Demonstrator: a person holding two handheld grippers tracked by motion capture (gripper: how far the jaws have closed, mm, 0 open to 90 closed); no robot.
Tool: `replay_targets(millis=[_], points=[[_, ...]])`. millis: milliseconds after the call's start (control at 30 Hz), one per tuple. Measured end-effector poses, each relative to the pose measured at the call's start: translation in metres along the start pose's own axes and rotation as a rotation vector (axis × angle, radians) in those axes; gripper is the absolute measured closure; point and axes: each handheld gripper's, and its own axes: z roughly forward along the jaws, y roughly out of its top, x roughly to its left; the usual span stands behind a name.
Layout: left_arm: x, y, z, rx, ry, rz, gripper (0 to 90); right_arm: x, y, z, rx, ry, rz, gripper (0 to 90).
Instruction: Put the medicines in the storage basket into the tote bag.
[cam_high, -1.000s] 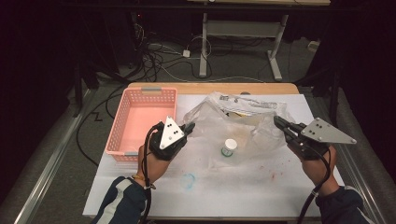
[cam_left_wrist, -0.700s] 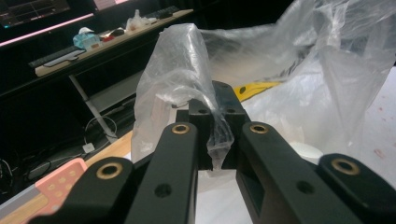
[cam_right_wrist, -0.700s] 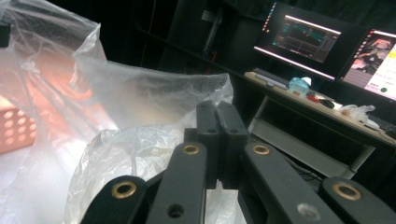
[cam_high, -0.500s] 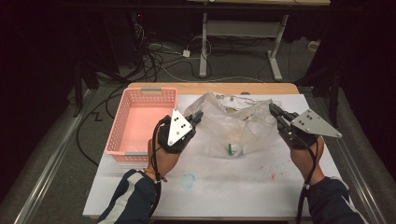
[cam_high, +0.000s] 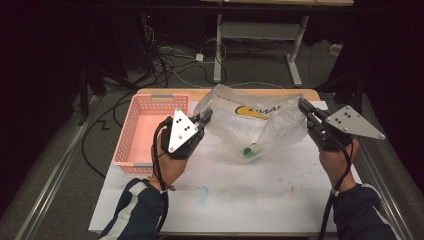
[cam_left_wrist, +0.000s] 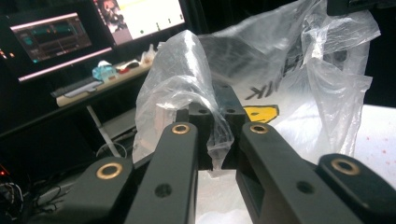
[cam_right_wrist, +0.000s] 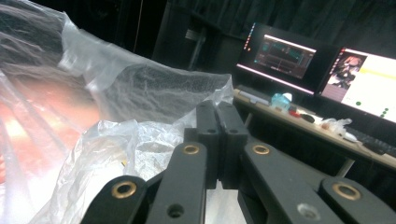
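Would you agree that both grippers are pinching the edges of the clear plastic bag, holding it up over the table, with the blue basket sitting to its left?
Not quite: the basket is pink, not blue, as the high view shows. The rest holds: the left gripper and the right gripper each pinch an edge of the clear plastic bag, holding it up over the table, with the basket to its left.

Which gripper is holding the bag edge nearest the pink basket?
The left gripper, shut on the plastic bag beside the pink basket; the right gripper holds the opposite edge.
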Motion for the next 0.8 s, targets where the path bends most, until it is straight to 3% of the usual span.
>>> replay_targets(millis=[367, 600, 800], points=[[0.005, 0.015, -0.013, -0.045, 0.019, 0.005, 85.4, -0.001, 0.024, -0.009, -0.041, 0.003, -0.029, 90.0], [0.012, 0.011, 0.0, -0.016, 0.031, -0.01, 85.2, -0.02, 0.022, 0.006, 0.029, 0.01, 0.006, 90.0], [0.021, 0.005, 0.015, 0.009, 0.052, -0.032, 85.1, -0.037, 0.009, 0.024, 0.07, -0.06, 0.008, 90.0]])
